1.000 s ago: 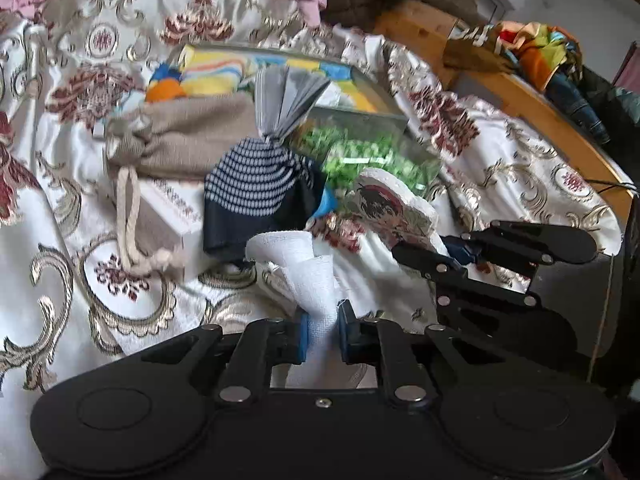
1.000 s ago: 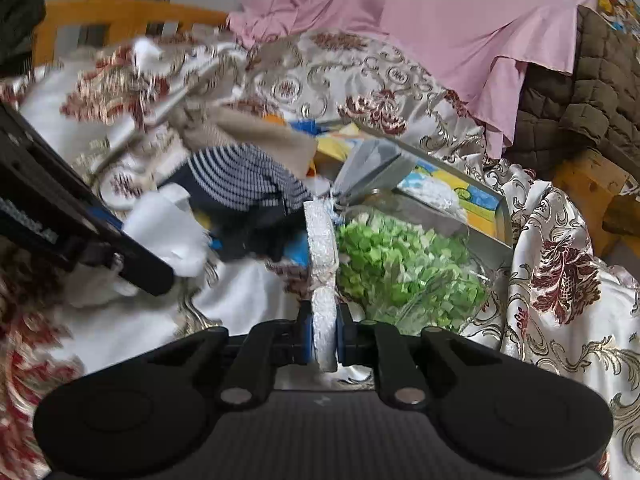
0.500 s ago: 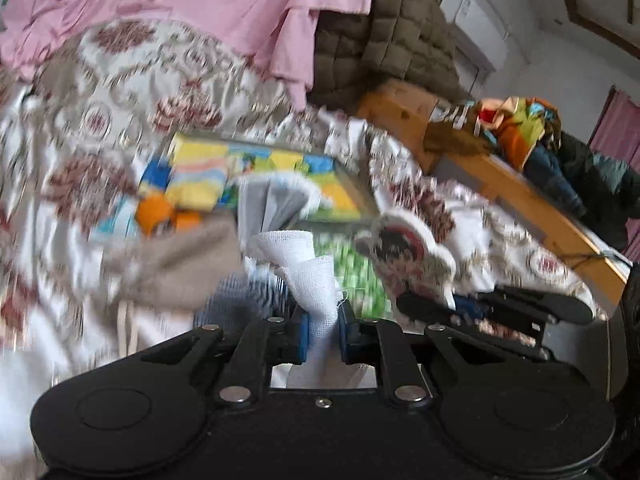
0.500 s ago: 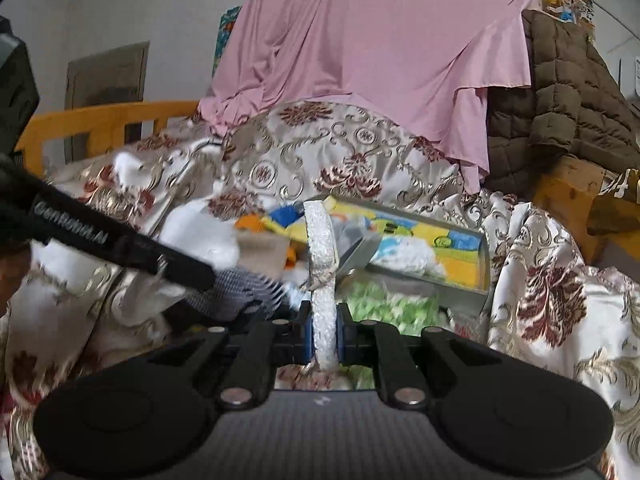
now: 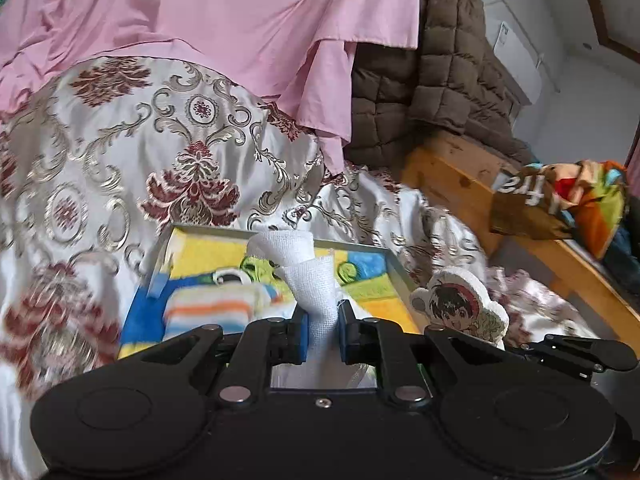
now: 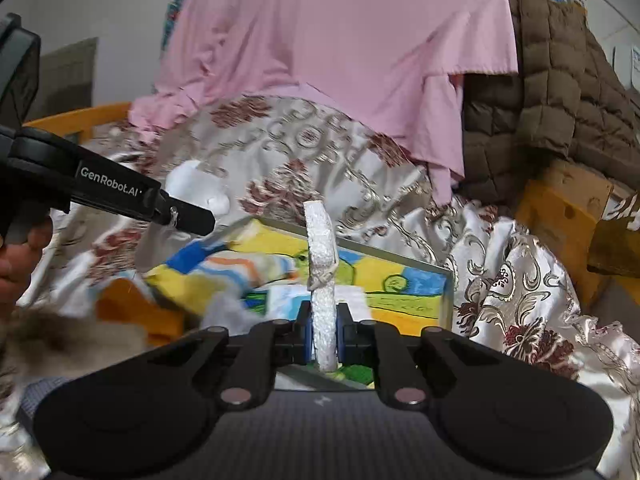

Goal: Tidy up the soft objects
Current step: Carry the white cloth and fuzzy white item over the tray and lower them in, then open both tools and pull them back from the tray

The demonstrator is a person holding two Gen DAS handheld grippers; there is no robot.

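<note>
**Left wrist view, 6 o'clock.** Left gripper (image 5: 323, 326) pinched on the lower end of a white gauze strip (image 5: 308, 276), with the jaws nearly together and the blue pads pressing the cloth from both sides. Free end standing toward 12 o'clock, folded over at the top.
- Handling, judged: very light, limp and open-weave. Likely to snag on pad edges and to slip out if caught by a single layer.
- Take hold low on the strip, where the layers bunch.

**Right wrist view, 6 o'clock.** Right gripper (image 6: 325, 332) clamped on a flat padded figure (image 6: 320, 264), seen edge-on and upright between the jaws. Printed cartoon face visible at 3 o'clock in the left wrist view.
- Handling, judged: light and spongy, yet stiff enough to keep its shape.
- Grip across the thickness near the bottom edge.
- Keep the squeeze moderate to avoid crushing.

**Just beyond both grippers, toward 12 o'clock.** Shallow tray (image 5: 360, 245) with a colourful lining, and a striped cloth (image 5: 212, 308) lying in it at 9 o'clock of the gauze. Neither held item resting in the tray. Cannot tell whether either one hangs over the tray or just short of its near side.

**Farther off.**
- 10 to 12 o'clock: patterned bedspread (image 5: 120, 152) under a pink sheet (image 5: 240, 20).
- 1 o'clock: brown quilt (image 5: 440, 60).
- 3 o'clock: wooden bed frame (image 5: 452, 176).
</note>
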